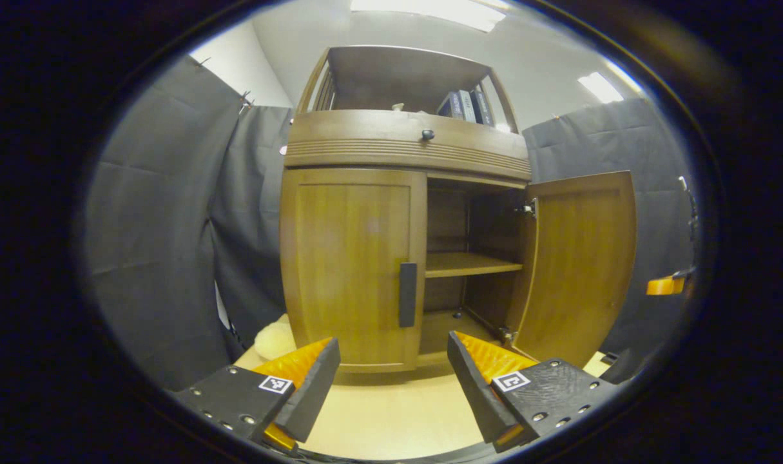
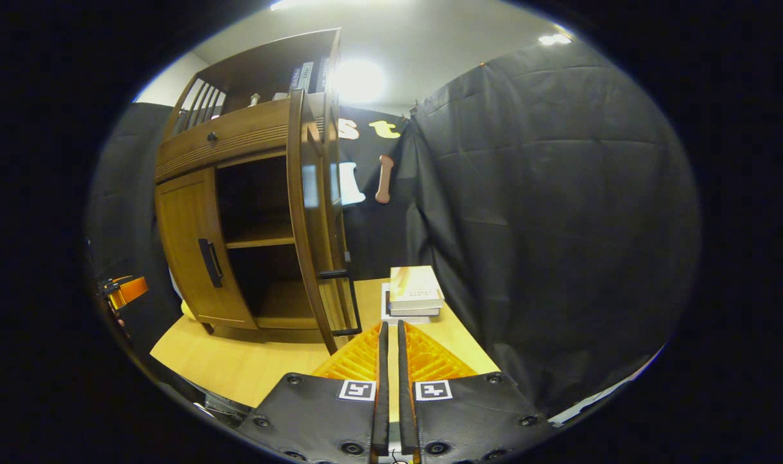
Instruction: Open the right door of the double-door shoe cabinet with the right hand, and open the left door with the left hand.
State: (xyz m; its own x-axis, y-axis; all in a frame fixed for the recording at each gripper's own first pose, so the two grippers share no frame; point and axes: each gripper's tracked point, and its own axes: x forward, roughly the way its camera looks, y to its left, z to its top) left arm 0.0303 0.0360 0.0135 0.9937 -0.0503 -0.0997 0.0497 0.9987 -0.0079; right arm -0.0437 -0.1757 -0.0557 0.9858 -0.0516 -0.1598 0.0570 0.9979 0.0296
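Left hand-held gripper [image 1: 391,377] held spread, low centre of frame, aimed at closed left door [image 1: 352,267], right door [image 1: 581,264] swung open, right hand-held gripper [image 2: 389,341] pressed together above tabletop [image 2: 236,364], lower centre.

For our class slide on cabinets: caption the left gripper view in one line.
Open left gripper faces the shoe cabinet: left door closed, right door swung open.
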